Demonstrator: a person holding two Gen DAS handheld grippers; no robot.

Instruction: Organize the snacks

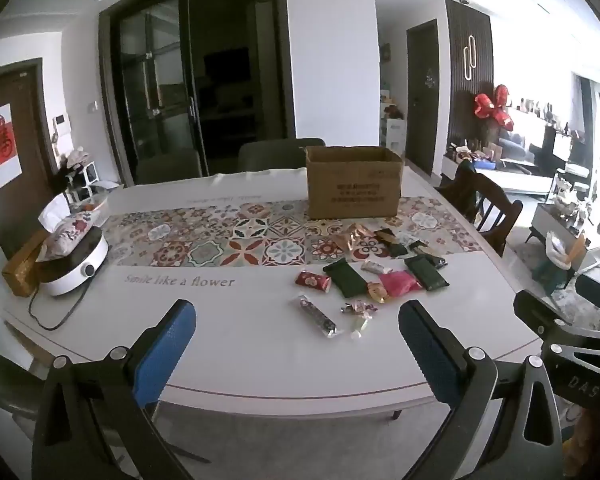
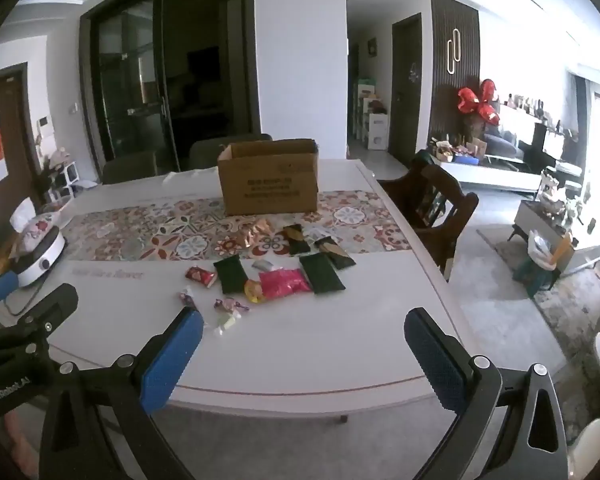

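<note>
Several snack packets lie scattered on the white table (image 1: 260, 344): a pink packet (image 1: 400, 283) (image 2: 285, 283), dark green packets (image 1: 345, 278) (image 2: 230, 275), a red packet (image 1: 313, 281) (image 2: 201, 276), a long dark bar (image 1: 318, 316) and small wrapped candies (image 1: 360, 312) (image 2: 230, 307). An open cardboard box (image 1: 354, 184) (image 2: 269, 178) stands behind them on the patterned runner. My left gripper (image 1: 298, 344) is open and empty, above the table's front edge. My right gripper (image 2: 304, 350) is open and empty, to the right of the left one.
A white round appliance (image 1: 74, 268) with a tissue box on top sits at the table's left, its cord trailing forward. Dark chairs (image 2: 436, 208) stand at the right side and behind the table. The patterned runner (image 1: 204, 240) crosses the middle.
</note>
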